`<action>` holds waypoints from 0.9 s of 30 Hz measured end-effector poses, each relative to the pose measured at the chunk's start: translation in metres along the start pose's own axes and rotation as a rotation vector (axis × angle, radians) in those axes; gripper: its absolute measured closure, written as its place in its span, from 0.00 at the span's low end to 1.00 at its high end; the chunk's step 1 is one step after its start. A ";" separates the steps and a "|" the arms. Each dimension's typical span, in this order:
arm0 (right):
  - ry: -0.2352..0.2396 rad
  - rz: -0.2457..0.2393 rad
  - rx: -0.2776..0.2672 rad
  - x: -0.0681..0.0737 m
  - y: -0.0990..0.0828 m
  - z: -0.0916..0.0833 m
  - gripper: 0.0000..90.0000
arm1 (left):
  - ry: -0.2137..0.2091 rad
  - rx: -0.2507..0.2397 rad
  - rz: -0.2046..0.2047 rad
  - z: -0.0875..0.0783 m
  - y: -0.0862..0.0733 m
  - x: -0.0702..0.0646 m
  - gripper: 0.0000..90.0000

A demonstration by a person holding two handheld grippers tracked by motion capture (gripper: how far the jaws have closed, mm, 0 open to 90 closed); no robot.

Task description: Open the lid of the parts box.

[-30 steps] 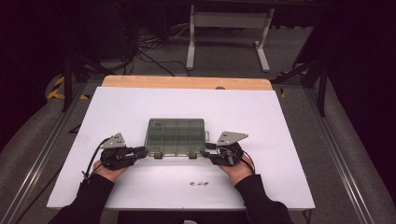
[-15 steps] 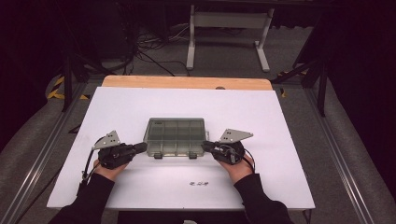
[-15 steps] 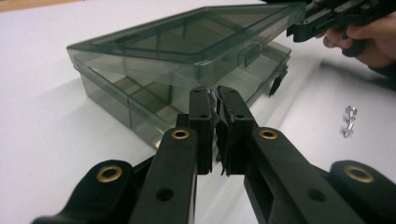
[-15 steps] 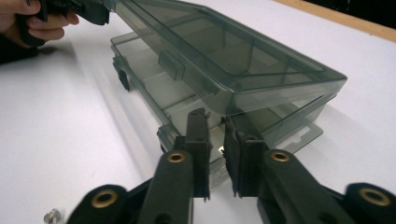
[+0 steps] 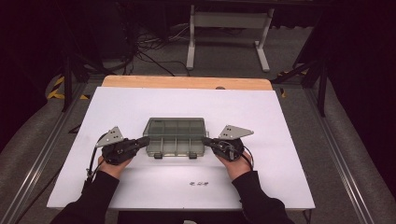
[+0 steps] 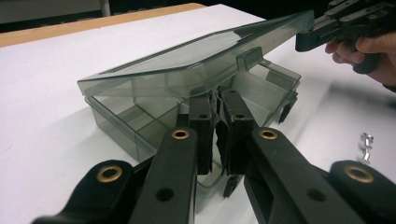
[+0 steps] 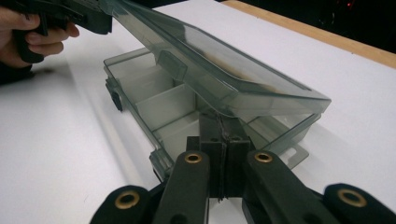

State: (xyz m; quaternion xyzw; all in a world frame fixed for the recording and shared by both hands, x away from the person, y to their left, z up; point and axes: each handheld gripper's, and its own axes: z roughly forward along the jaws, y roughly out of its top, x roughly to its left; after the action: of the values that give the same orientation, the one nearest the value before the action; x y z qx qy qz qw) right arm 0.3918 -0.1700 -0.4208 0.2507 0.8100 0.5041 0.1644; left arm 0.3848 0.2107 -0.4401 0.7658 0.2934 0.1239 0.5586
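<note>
White sheeting covers the surface (image 5: 280,116), with a bare wooden strip along its far edge and dark floor with cables beyond. Near the middle of the surface sits a smoky translucent compartment box (image 5: 175,137), rectangular, divided by internal walls into several cells, with two latch tabs on its near side. Its hinged lid (image 6: 196,58) is raised at the front and slopes down to the rear. The left hand-held gripper (image 5: 140,141) meets the box at its left end, the right hand-held gripper (image 5: 209,141) at its right end. Both have just been closing; each now stands pressed together, clamped on an end edge of the lid. A small metal part (image 6: 366,147) lies on the surface nearby.
</note>
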 end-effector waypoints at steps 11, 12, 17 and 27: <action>-0.043 0.014 0.049 -0.008 -0.001 0.001 0.73 | 0.010 -0.007 -0.014 0.005 0.004 0.001 0.94; -0.057 0.018 0.048 -0.009 -0.002 0.000 0.68 | 0.013 -0.009 -0.010 0.005 0.005 0.001 0.94; -0.096 -0.011 0.021 -0.016 0.010 0.004 0.49 | 0.033 0.002 -0.021 0.006 0.005 0.002 0.91; -0.075 -0.042 0.031 -0.027 0.032 0.015 0.51 | 0.176 0.152 -0.078 0.013 -0.001 0.008 0.64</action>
State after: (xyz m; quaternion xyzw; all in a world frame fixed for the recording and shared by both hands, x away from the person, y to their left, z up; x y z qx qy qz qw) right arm 0.4290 -0.1628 -0.3980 0.2547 0.8160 0.4784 0.2012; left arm 0.3979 0.2053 -0.4469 0.7800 0.3794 0.1465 0.4756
